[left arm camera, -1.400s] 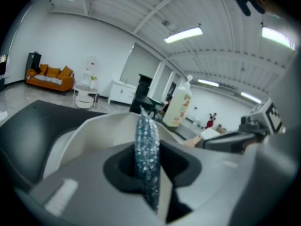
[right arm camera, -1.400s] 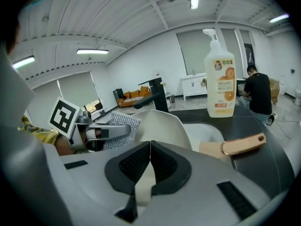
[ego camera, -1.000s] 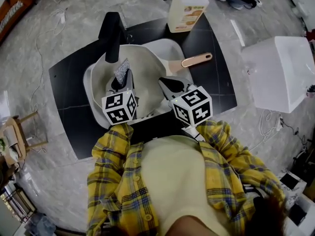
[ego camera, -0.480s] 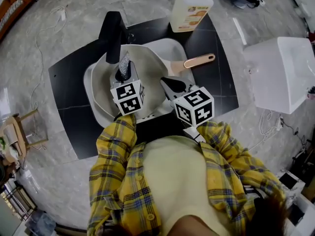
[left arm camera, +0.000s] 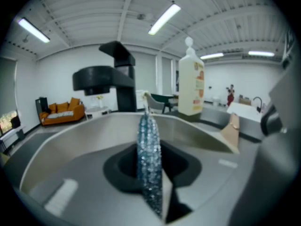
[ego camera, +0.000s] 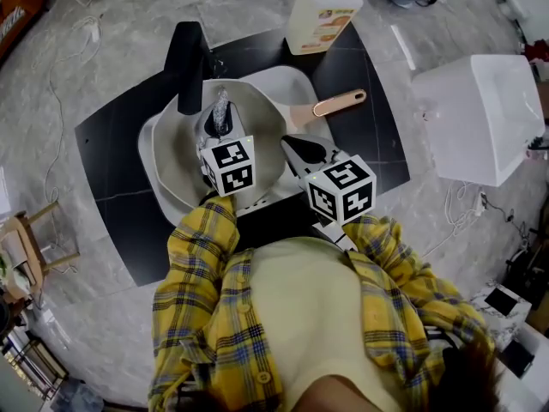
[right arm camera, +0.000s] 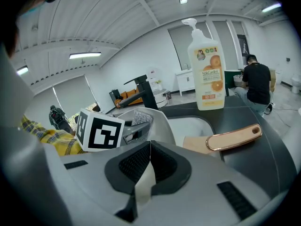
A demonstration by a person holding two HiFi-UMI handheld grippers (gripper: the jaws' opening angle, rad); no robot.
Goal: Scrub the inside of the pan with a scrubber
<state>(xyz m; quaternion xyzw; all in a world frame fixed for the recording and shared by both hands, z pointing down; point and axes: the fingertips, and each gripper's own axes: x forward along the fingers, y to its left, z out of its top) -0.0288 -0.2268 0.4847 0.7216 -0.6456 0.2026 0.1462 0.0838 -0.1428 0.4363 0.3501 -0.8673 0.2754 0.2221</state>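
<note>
- Left tongs [left arm camera: 153, 185]: clamped on the scrubber [left arm camera: 148, 140], a sparkly silver-blue pad held edge-on. It sticks out well past the tips.
- Right tongs [right arm camera: 146, 165]: pressed together on a thin pale edge. From the head view I read that as the pan's rim, just beside the handle [ego camera: 340, 104]. The edge is too thin in the right gripper view to be fully sure.
- Pan [ego camera: 176, 148]: sits in the white basin [ego camera: 296, 84] on the black table, under the black faucet [ego camera: 189, 54]. Its handle points out to my right.
- The scrubber is inside the pan, over the floor on the faucet side. I can't confirm it actually touches the floor or wall.
- Step in hand, as I judge it: scrubbing, with the right side acting as the anchor.
- To do it well:
  - Hold the rim pinch firm so the pan doesn't spin or slide in the basin.
  - Tilt the left tongs so the pad's broad face meets the surface, not its thin edge.
  - Press down enough to flatten the pad and use overlapping strokes from centre to wall.
  - Keep the jaw tips off the coating; only the pad should touch.
  - Watch the faucet spout on far strokes, since it's near the pad.
- The soap bottle [ego camera: 322, 11] stands at the far table edge, well apart, and isn't needed right now.
</note>
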